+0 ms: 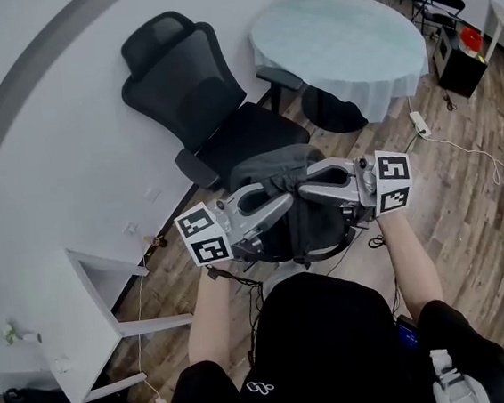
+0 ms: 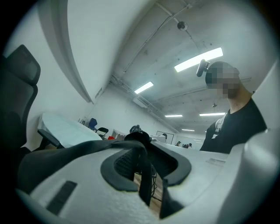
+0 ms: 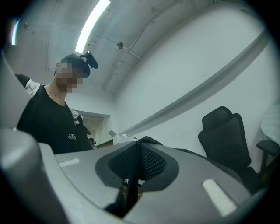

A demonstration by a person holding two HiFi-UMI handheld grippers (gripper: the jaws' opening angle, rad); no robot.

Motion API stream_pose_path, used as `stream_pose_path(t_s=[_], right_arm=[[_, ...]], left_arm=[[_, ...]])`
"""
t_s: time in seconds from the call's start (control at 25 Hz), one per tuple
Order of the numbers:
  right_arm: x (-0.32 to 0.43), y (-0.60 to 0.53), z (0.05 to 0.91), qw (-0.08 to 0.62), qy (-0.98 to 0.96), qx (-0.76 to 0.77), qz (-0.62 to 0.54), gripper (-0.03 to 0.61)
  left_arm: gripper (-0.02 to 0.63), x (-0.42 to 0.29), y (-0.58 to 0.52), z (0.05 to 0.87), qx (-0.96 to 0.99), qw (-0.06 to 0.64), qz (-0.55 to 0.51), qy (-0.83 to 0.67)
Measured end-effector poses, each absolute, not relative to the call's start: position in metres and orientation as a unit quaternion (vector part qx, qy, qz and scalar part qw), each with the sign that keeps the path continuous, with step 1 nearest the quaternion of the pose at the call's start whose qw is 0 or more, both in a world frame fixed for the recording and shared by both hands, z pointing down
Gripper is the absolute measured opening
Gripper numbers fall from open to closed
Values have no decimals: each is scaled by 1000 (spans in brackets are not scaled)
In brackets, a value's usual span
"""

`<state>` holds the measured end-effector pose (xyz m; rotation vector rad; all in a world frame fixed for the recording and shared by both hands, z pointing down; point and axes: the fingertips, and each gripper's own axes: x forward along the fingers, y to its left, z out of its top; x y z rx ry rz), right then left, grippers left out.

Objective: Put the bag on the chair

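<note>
Bag [image 1: 271, 169] of dark grey fabric is held at the front edge of the black office chair's [image 1: 188, 91] seat, with left gripper [image 1: 287, 198] and right gripper [image 1: 309, 187] side by side, each clamped on a thin black strip at its top.

We see the bag [image 1: 271, 169] as soft, dark grey cloth, matt and creased, and its strap [image 2: 144, 177] as flat black webbing. The left tongs [image 2: 142, 151] and right tongs [image 3: 139, 151] look like smooth pale grey plastic with a faint sheen. Their pads [image 3: 154, 162] are black, matt and finely dimpled, like rubber. The chair [image 1: 188, 82] has a black mesh back and a matt cloth seat. The floor [image 1: 466, 191] is wood-grained planking with a dull satin finish.
</note>
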<state>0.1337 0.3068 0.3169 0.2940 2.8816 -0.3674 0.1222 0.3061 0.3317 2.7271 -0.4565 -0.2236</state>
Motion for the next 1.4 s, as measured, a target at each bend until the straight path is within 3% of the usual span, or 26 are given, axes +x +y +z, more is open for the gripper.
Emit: stream_pose_path(t_s=[0.48,1.04,1.4], right_arm=[[82,150,348,95,980,90,-150,41],[-23,-101,408,98,953,101,-268,37],[-56,-171,405,98,949,88,-287,37]], left_arm=[[85,72,150,363,961,209,-86,-158],[91,-31,-97,425,946,301,-44,-114],[92,-64,-167,421,945,295,-42,-134]])
